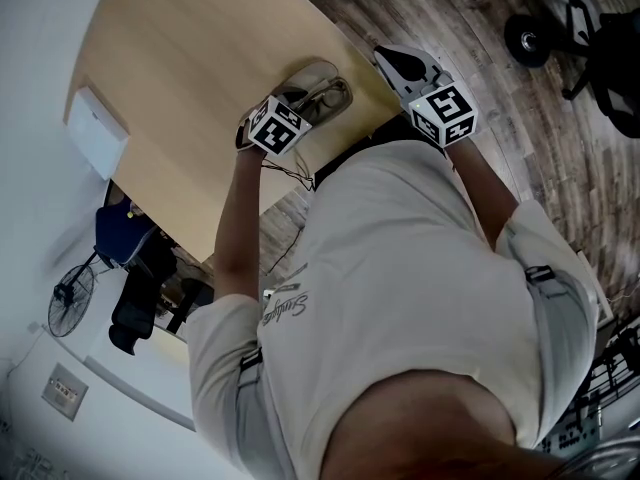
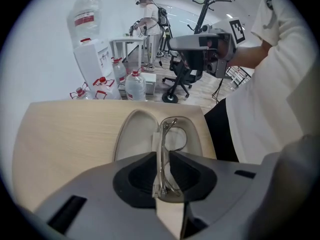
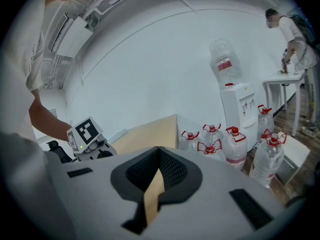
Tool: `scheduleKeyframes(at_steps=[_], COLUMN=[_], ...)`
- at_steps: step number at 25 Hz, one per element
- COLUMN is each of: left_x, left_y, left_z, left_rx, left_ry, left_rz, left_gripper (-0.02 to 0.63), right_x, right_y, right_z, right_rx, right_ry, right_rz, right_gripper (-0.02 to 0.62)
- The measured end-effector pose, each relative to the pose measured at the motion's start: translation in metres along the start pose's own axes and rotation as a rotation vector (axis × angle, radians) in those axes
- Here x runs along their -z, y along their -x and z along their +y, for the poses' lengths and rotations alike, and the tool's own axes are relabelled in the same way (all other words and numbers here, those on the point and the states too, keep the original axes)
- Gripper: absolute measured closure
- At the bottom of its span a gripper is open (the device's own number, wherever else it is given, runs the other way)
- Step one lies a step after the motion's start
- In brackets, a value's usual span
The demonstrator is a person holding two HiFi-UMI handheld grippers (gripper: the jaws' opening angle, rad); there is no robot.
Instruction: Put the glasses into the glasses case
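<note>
The left gripper (image 2: 162, 184) is clamped on the thin wire-rimmed metal glasses (image 2: 165, 149), which jut toward 12 o'clock over the open beige glasses case (image 2: 131, 131) on the pale wooden surface (image 2: 65, 134); they look light, springy and easily bent, so the folded frame is probably the safest hold, while the right gripper (image 3: 156, 176) is closed on nothing.

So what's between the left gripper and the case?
The glasses: the left gripper is shut on them, sticking out over the open case. The left gripper view shows it.

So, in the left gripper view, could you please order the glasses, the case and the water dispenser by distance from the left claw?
1. Glasses, clamped between its jaws.
2. Case, open, just beyond.
3. Water dispenser, far back left.
</note>
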State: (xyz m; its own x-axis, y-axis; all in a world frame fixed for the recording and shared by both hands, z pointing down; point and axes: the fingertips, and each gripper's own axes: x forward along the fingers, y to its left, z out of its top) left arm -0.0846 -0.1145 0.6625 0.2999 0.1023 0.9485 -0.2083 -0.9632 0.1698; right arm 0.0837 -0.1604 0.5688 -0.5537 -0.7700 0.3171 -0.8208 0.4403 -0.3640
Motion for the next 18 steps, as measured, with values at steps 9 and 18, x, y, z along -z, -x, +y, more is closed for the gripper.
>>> scheduleKeyframes(at_steps=[9,18], left_x=[0.008,0.042], left_y=[0.04,0.075], left_z=[-0.012,-0.034], left_rx=[-0.095,-0.143], left_ry=[0.172,0.291], left_rz=[-0.199,-0.345], left_gripper=[0.568,0.591], right_x=[0.008,0.001], right_y=[-0.007,-0.028], right_z=[0.027,0.072], right_rx=[-0.04,-0.09], right_ry=[0.026,0.091], right_rz=[0.038,0.048], right_gripper=[0.6,0.6])
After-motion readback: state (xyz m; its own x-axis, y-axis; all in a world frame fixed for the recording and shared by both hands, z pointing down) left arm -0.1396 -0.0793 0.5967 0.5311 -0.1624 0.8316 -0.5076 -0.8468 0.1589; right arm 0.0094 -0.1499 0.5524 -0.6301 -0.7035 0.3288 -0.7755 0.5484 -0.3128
